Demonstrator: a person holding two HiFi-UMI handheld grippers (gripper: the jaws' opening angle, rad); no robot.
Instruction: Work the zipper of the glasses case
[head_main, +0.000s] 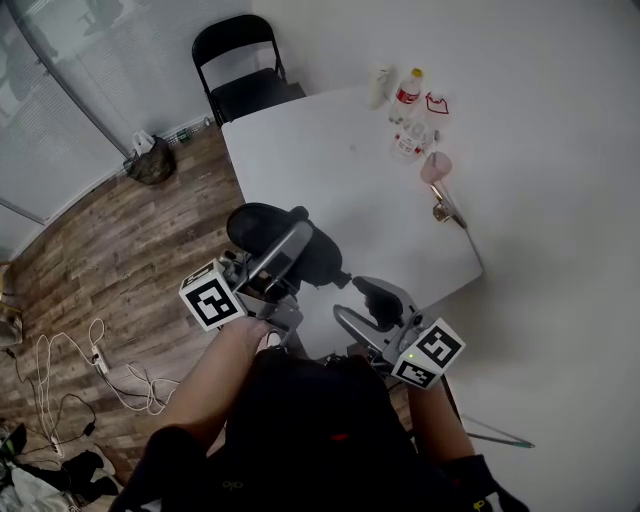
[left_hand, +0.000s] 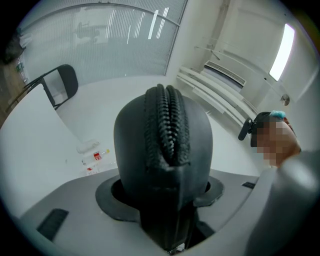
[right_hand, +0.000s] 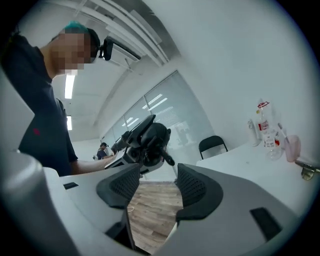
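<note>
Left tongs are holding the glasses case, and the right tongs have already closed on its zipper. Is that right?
Not quite. The left tongs do hold the glasses case, but the right tongs have not closed on its zipper: they stand open with nothing between them, apart from the case. The right gripper view shows it.

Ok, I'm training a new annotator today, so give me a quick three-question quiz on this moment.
1. True or false: the right gripper is shut on the glasses case.
2. What does the left gripper hold? A) a bottle B) the glasses case C) nothing
3. Fill in: at the far end of the table stands a black ____.
Key: 1 false, its jaws stand apart and empty; 2 B; 3 chair.
</note>
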